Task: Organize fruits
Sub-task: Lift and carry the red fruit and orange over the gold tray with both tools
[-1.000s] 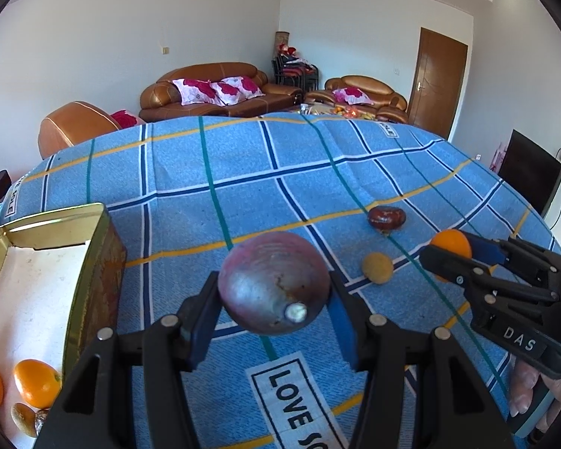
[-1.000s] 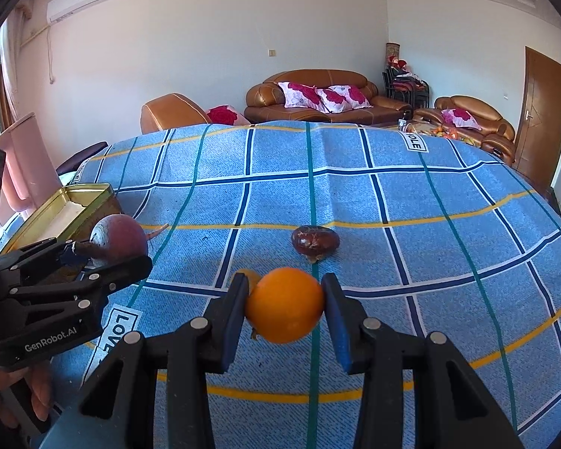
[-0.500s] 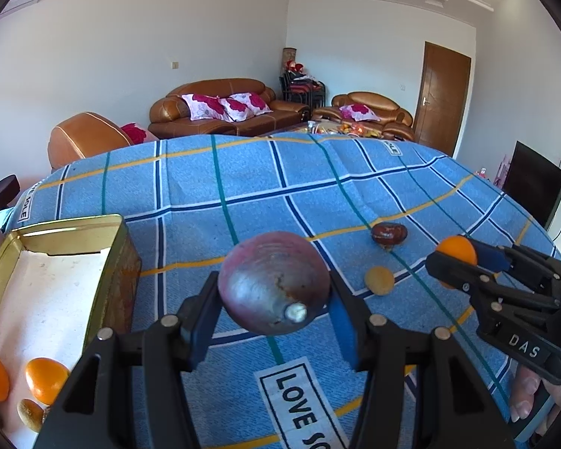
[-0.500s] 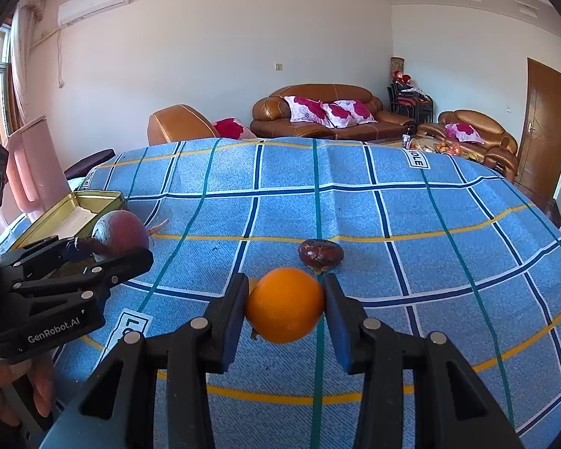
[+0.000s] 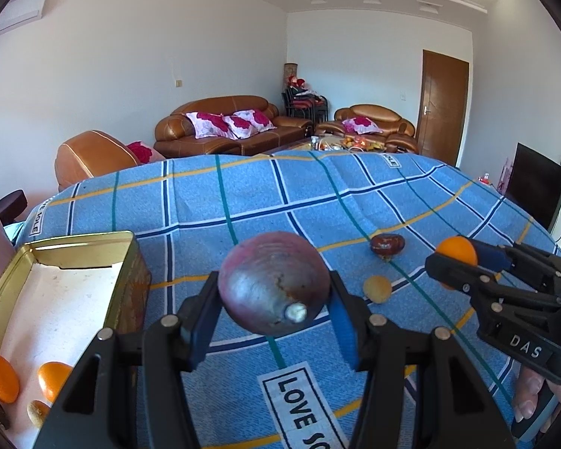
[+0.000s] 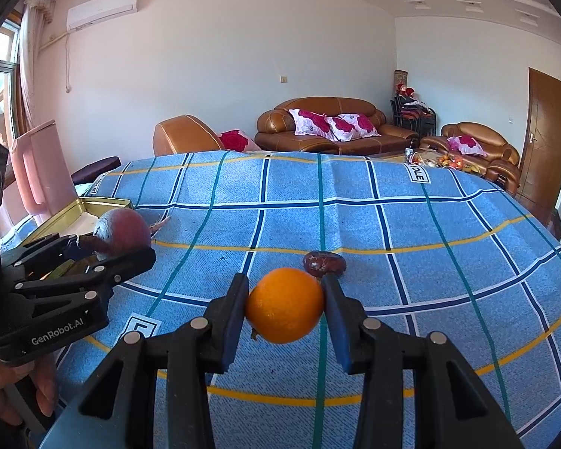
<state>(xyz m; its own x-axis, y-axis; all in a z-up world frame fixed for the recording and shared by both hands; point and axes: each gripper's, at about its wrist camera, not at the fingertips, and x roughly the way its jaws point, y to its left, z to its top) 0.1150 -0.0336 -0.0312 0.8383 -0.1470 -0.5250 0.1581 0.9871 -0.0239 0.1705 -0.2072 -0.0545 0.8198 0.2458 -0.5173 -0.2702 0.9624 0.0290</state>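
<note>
The fruits are split between the tabletop (image 5: 243,202), a tin, and the two grippers. The gold tin (image 5: 127,262) sits at the tabletop's left edge and already holds two oranges and a smaller brownish fruit on its pale floor. Largest of the loose fruit is the purple fruit (image 5: 275,284), pinched across its widest part by the left hand-held gripper (image 5: 275,299) and held clear of the cloth, just right of the tin; its skin looks smooth and a bit waxy, with a stub of stem facing the camera, so it likely weighs the most and could slip if the pads ride off the middle. Next is the orange (image 6: 285,304), clamped at its equator by the right hand-held gripper (image 6: 285,310), above the middle of the tabletop; it looks firm, light and dimpled enough to hold well, though a hard squeeze would probably bruise it. On the cloth beyond it lies a dark red-brown fruit (image 6: 324,262), glossy and wrinkled, probably soft; taking it across its short side seems safest. Smallest is a tan round fruit (image 5: 377,289), near the dark one, light and prone to roll.
</note>
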